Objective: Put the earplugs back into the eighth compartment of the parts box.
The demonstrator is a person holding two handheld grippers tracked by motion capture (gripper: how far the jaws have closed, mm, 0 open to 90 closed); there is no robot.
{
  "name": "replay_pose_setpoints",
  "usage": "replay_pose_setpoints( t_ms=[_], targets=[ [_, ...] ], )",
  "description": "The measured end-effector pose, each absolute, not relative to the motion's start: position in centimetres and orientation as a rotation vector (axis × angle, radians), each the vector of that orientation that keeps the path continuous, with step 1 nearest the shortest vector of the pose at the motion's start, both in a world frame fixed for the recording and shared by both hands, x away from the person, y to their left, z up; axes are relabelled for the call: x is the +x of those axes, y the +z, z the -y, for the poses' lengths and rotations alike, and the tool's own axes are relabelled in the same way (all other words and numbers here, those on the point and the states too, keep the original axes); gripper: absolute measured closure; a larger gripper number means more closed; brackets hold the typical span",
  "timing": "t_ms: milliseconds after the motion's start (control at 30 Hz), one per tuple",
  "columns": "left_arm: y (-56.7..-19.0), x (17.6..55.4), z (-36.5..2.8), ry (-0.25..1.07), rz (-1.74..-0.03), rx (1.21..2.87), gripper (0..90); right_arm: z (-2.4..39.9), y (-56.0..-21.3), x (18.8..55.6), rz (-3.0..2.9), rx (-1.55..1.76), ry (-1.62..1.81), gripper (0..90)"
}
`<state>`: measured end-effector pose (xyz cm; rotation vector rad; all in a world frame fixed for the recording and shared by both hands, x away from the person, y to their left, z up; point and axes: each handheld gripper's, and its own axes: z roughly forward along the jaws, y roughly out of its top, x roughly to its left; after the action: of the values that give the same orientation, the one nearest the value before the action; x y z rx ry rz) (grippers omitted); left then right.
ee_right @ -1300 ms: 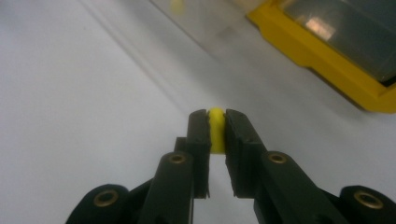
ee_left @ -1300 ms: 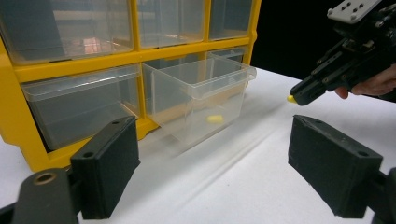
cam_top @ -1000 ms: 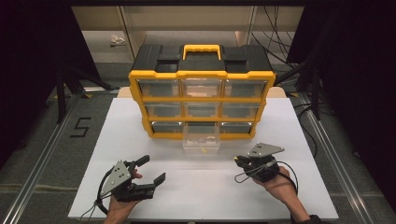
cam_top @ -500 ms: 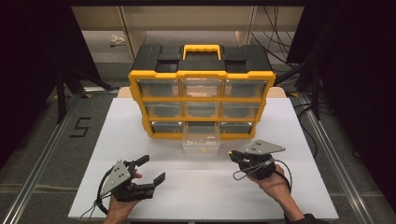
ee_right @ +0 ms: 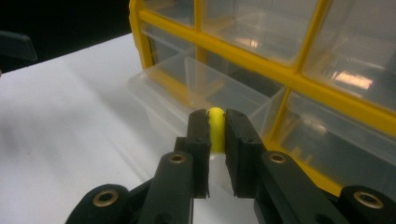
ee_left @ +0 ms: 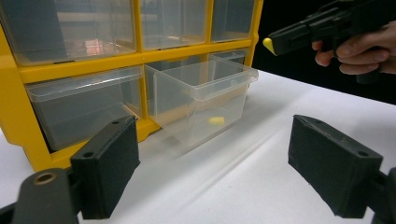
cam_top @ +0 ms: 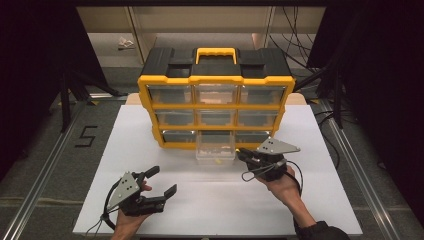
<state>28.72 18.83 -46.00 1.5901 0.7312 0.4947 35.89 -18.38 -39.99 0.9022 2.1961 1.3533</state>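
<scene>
1. A yellow plastic cabinet [cam_top: 216, 107] with a black top and clear drawers stands on a smooth white table [cam_top: 150, 130].
2. The bottom middle drawer [cam_top: 215, 148], a clear box, is pulled out; a small yellow piece [ee_left: 216, 121] lies inside.
3. The right gripper [ee_right: 216, 122] pinches a small rounded yellow peg [ee_right: 215, 130] tight between its black pads, just beside the open drawer's front.
4. The left gripper [cam_top: 161, 181] rests wide open and empty, well apart near the table's front edge.
</scene>
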Motion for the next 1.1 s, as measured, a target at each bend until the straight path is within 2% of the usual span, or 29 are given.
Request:
replay_pose_setpoints(
  t_ms=[333,867,1100],
  targets=[
    [-46.0,28.7,-18.9,0.495,-0.734,1.586,16.2,16.9,-39.5,37.4,-2.184,0.899,1.378,80.8],
    [-46.0,28.8,-19.0,0.494,-0.738,1.584,16.2,14.5,-40.9,39.8,-2.206,0.93,1.355,79.7],
    [-46.0,28.8,-19.0,0.493,-0.737,1.584,16.2,14.3,-41.1,40.1,-2.198,0.95,1.363,68.5]
  ],
)
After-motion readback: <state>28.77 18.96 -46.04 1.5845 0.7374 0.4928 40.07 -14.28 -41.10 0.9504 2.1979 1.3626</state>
